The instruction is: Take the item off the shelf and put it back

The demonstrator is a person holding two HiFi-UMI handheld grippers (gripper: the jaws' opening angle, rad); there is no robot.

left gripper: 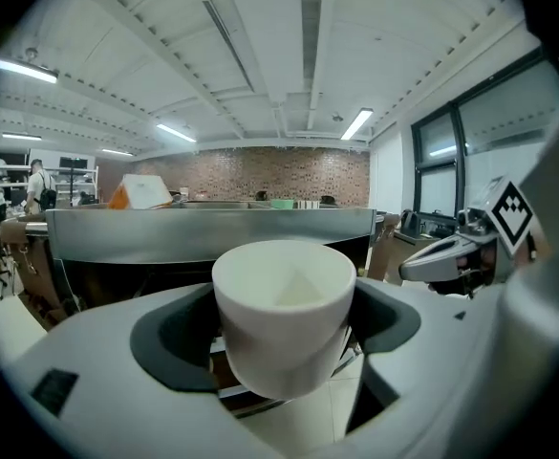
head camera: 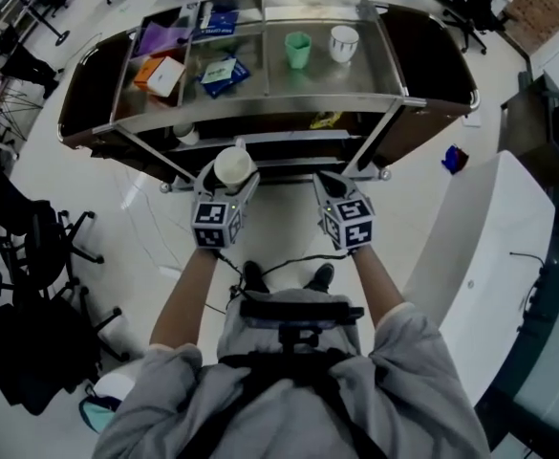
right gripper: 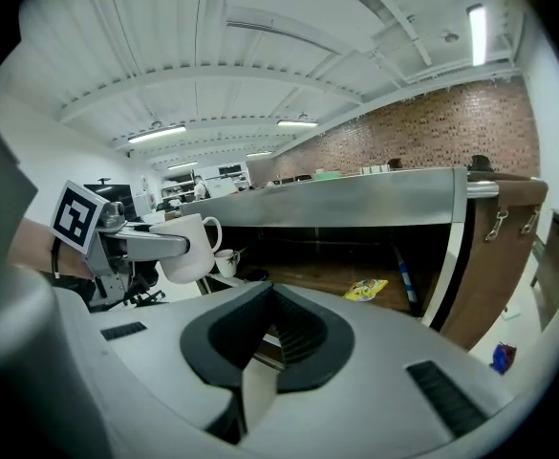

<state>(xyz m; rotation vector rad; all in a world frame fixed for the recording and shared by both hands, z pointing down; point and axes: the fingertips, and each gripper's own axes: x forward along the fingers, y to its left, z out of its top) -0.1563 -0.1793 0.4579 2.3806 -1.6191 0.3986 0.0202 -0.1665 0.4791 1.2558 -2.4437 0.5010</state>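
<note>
A plain white mug (head camera: 232, 166) sits upright between the jaws of my left gripper (head camera: 231, 174), which is shut on its sides. In the left gripper view the mug (left gripper: 284, 304) fills the gap between the pads, in front of the steel shelf cart (left gripper: 203, 229). The right gripper view shows the mug (right gripper: 185, 247) with its handle turned toward the cart. My right gripper (head camera: 327, 182) hangs beside the left one, shut and holding nothing (right gripper: 268, 306). Both are in front of the cart's lower shelf (head camera: 289, 142).
On the cart's top tray (head camera: 384, 65) stand a green cup (head camera: 298, 49), a white patterned cup (head camera: 344, 42), blue packets (head camera: 224, 73) and an orange-and-white box (head camera: 162, 75). The lower shelf holds another small cup (right gripper: 225, 261) and a yellow packet (right gripper: 367, 289). Office chairs stand at the left.
</note>
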